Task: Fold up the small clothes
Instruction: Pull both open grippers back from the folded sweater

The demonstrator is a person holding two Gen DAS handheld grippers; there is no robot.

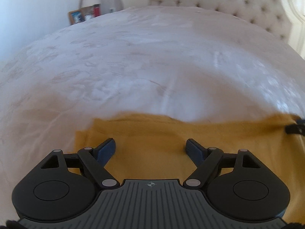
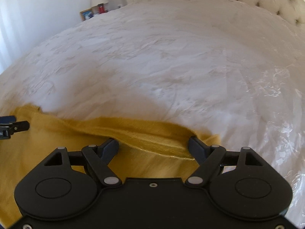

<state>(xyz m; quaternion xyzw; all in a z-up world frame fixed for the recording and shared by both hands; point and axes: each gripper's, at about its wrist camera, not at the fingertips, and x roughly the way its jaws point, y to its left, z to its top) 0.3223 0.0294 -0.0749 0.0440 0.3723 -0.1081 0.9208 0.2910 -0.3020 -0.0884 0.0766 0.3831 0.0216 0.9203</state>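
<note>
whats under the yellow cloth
The yellow cloth lies on the white bedspread, which shows all around its far edge. Whether anything else lies beneath it cannot be seen; the fabric covers that part.

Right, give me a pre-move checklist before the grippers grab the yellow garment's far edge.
1. Left gripper open, nothing between its jaws: ok.
2. Right gripper open, nothing between its jaws: ok.
3. Yellow garment lying on the white bedspread: ok.
4. Far edge flat: not ok; the right wrist view shows a raised fold across it.
5. Bedspread beyond the garment free for folding: ok, only bare cover up to the tufted headboard.
6. Both grippers at the same edge: ok; each shows at the other view's side.
7. Garment's near part smooth: cannot tell, hidden by the grippers.
</note>
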